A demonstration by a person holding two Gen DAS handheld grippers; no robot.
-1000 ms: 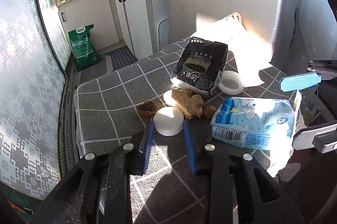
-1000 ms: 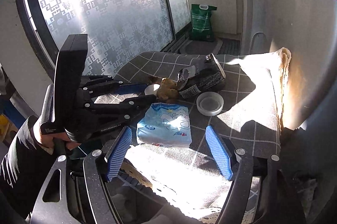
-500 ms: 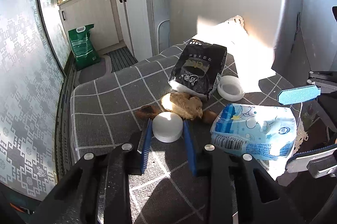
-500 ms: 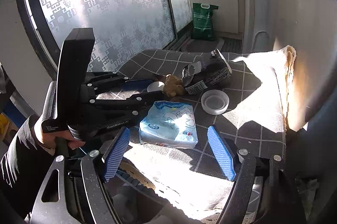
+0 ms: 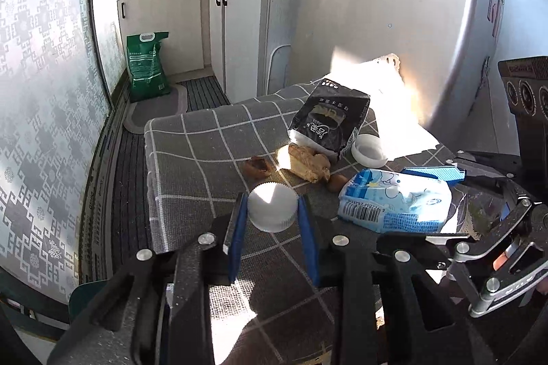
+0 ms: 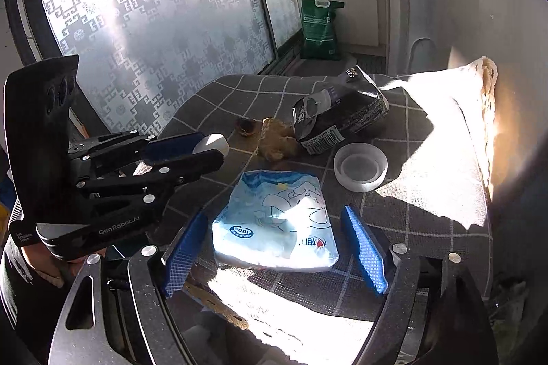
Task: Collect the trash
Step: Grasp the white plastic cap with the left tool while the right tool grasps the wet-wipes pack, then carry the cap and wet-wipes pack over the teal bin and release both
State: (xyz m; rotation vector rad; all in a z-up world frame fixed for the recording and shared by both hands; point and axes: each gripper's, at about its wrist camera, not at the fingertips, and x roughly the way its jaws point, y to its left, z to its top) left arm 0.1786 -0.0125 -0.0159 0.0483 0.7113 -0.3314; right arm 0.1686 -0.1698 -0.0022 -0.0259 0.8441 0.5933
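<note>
My left gripper (image 5: 272,210) is shut on a white ribbed bottle cap (image 5: 273,207) and holds it above the grey checked tablecloth (image 5: 198,152); the cap also shows in the right wrist view (image 6: 212,143). My right gripper (image 6: 274,245) is open, its blue pads on either side of a light-blue tissue pack (image 6: 277,221), not touching it. The pack also shows in the left wrist view (image 5: 394,200). Behind lie a piece of ginger (image 5: 310,162), a brown peel scrap (image 5: 256,165), a black packet (image 5: 328,125) and a white lid (image 5: 369,150).
A fridge (image 5: 394,22) stands behind the table. White cabinets (image 5: 239,32) and a green sack (image 5: 147,67) are at the back left. A frosted patterned window (image 6: 154,5) runs along the left. A white cloth (image 6: 445,132) lies in sunlight at the right.
My left gripper has closed on the white cap and lifted it off the cloth, pulling back. My right gripper has moved forward around the tissue pack.
</note>
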